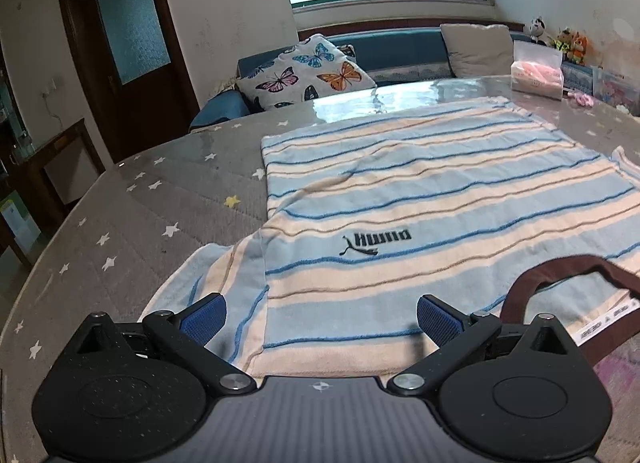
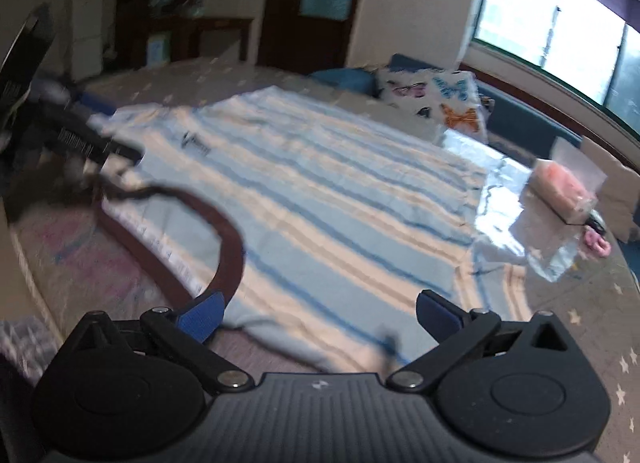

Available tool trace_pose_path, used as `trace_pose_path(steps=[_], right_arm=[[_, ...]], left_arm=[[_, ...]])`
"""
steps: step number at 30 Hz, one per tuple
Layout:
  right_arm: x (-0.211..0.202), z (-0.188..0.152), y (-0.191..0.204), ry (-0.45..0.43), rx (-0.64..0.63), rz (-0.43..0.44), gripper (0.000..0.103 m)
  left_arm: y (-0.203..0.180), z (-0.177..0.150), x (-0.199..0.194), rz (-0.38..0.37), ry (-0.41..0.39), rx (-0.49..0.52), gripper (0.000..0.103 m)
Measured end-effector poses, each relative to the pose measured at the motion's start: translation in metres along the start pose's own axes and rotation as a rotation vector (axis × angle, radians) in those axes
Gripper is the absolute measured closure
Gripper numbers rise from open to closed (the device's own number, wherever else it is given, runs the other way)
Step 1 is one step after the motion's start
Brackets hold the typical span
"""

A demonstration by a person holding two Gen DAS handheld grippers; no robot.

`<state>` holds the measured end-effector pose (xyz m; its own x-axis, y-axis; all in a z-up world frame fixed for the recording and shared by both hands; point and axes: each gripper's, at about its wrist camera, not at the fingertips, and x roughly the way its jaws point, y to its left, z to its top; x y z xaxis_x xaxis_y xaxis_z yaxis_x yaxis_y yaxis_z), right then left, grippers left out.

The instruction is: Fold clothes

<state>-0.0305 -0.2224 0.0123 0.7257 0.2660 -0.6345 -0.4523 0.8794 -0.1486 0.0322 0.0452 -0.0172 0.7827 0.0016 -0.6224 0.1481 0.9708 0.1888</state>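
A blue-and-cream striped T-shirt [image 1: 420, 199] with a brown collar [image 1: 560, 267] and a black logo lies flat on the star-patterned table [image 1: 120, 223]. My left gripper [image 1: 320, 319] is open and empty, hovering over the shirt's shoulder beside the left sleeve [image 1: 216, 275]. In the blurred right wrist view the same shirt [image 2: 340, 199] spreads ahead, its collar [image 2: 224, 235] at the left. My right gripper [image 2: 318, 317] is open and empty over the shirt's near shoulder edge. The left gripper [image 2: 72, 127] shows blurred at the far left of that view.
A clear bag with pink contents [image 1: 536, 71] and a small pink item [image 1: 582, 99] sit at the table's far right. A sofa with a butterfly cushion [image 1: 304, 71] stands behind the table. A dark door [image 1: 120, 43] is at the left.
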Motion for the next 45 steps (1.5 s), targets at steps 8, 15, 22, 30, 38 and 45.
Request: trace_pose_path(steps=[8, 15, 22, 30, 38, 45], right_arm=[[0.014, -0.011, -0.032, 0.09, 0.218, -0.012, 0.003], [-0.003, -0.022, -0.063, 0.062, 0.316, -0.125, 0.011], [-0.012, -0.048, -0.109, 0.097, 0.479, -0.28, 0.032], [-0.016, -0.062, -0.133, 0.09, 0.566, -0.349, 0.055], [-0.014, -0.06, -0.133, 0.09, 0.564, -0.37, 0.09], [-0.027, -0.053, -0.13, 0.049, 0.603, -0.311, 0.097]], left_arm=[[-0.016, 0.015, -0.008, -0.027, -0.041, 0.005, 0.0], [-0.044, 0.03, -0.003, -0.067, -0.047, 0.019, 0.0], [-0.08, 0.038, 0.001, -0.127, -0.04, 0.057, 0.0], [-0.12, 0.044, 0.002, -0.192, -0.038, 0.117, 0.0], [-0.146, 0.039, 0.001, -0.231, -0.03, 0.166, 0.0], [-0.153, 0.033, 0.004, -0.237, -0.013, 0.184, 0.0]])
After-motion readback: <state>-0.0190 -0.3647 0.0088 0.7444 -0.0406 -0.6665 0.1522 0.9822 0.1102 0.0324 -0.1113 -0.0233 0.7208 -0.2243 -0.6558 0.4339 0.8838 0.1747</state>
